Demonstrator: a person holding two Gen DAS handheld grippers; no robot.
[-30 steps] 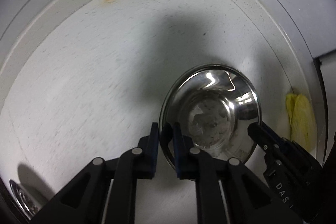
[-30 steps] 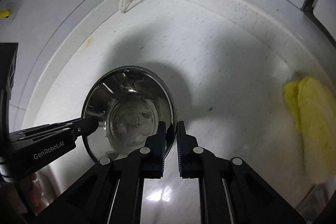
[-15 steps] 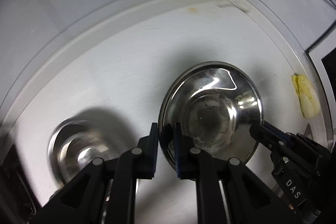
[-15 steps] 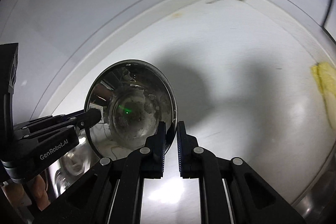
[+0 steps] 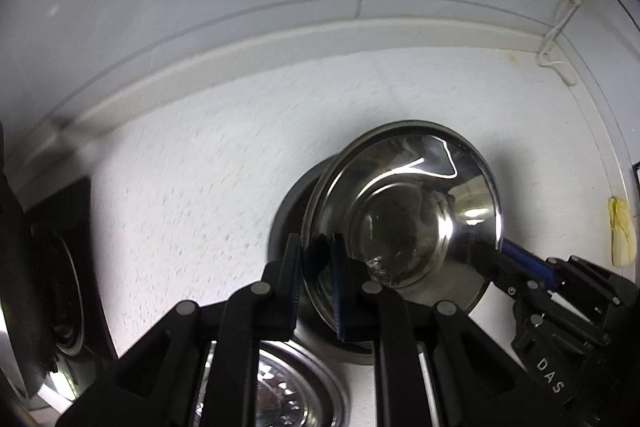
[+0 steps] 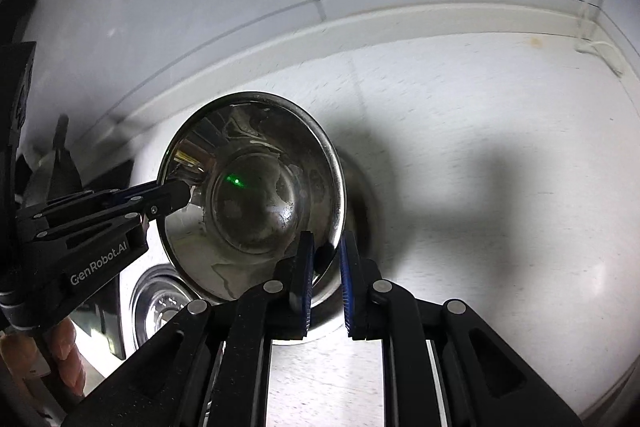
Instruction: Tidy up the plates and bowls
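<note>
Together, the left hand-held gripper (image 5: 316, 281) and right hand-held gripper (image 6: 325, 281) pinched opposite rims of the steel bowl (image 5: 404, 215) above the desk (image 5: 200, 163).

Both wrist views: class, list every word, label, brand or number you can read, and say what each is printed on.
"DAS", with any further letters cut off by the frame edge: on the body of the right gripper, seen in the left wrist view.
"GenRobot.AI": on the body of the left gripper, seen in the right wrist view.
No other text shows.
</note>
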